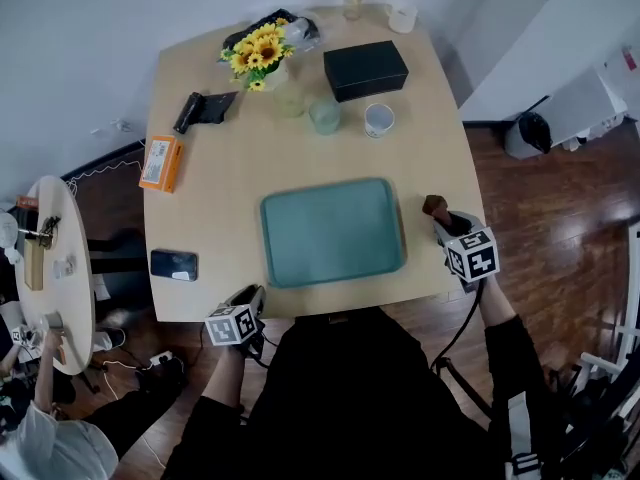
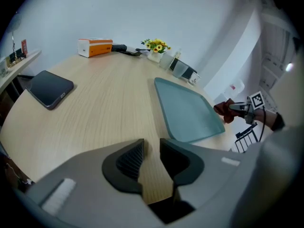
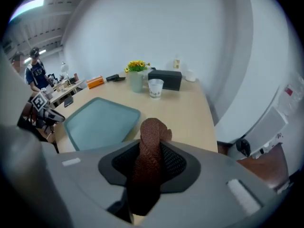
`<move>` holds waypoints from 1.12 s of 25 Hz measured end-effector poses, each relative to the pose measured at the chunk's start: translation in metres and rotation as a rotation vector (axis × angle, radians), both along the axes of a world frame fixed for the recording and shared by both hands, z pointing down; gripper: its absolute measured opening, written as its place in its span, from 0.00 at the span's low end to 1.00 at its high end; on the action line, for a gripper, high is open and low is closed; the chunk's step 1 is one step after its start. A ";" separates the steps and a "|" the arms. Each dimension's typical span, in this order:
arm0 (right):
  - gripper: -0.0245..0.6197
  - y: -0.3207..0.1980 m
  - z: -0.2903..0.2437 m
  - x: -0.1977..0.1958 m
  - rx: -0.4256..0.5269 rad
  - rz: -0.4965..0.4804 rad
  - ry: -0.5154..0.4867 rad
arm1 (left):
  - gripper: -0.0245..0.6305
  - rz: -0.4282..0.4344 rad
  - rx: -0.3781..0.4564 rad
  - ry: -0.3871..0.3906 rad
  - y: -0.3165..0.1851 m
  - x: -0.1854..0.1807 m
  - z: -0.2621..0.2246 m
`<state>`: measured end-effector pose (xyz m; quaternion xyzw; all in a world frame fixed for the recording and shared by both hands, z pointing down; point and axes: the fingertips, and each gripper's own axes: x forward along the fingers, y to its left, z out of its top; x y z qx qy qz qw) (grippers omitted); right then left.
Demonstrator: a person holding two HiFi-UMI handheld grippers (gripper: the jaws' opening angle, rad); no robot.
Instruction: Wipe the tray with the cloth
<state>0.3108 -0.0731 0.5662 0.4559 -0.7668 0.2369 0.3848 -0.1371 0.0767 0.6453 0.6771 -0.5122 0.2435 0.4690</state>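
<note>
The teal tray [image 1: 332,231] lies bare in the middle of the wooden table [image 1: 220,188]. My right gripper [image 1: 440,213] hovers just off the tray's right edge, shut on a bunched brown cloth [image 1: 434,205]. In the right gripper view the cloth [image 3: 151,156] stands up between the jaws, with the tray [image 3: 97,122] ahead to the left. My left gripper [image 1: 248,303] sits at the table's front edge, left of the tray's near corner. Its jaws [image 2: 152,158] stand open over bare wood with nothing between them; the tray [image 2: 187,110] lies ahead to its right.
A dark phone [image 1: 174,264] lies left of the tray, with an orange box [image 1: 160,162] further back. At the far side stand sunflowers in a vase [image 1: 262,56], a black box [image 1: 365,70], a glass [image 1: 324,115] and a white cup [image 1: 379,120]. A round side table [image 1: 50,268] stands at left.
</note>
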 end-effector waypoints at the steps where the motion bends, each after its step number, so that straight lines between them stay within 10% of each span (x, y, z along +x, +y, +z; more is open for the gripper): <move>1: 0.21 -0.002 0.016 0.009 -0.032 0.021 -0.004 | 0.16 -0.003 0.000 -0.012 0.000 0.000 0.000; 11: 0.27 0.002 0.063 0.021 -0.085 0.108 -0.111 | 0.15 -0.087 0.013 -0.033 -0.002 -0.002 0.000; 19: 0.31 0.000 -0.051 0.052 0.169 0.255 -0.293 | 0.15 -0.129 0.076 -0.053 0.006 0.006 -0.027; 23: 0.31 0.013 -0.108 0.034 0.293 0.184 -0.340 | 0.15 -0.079 0.233 -0.052 -0.008 0.036 -0.092; 28: 0.31 0.034 -0.171 -0.043 0.427 0.031 -0.451 | 0.15 0.188 0.568 -0.091 -0.033 0.115 -0.205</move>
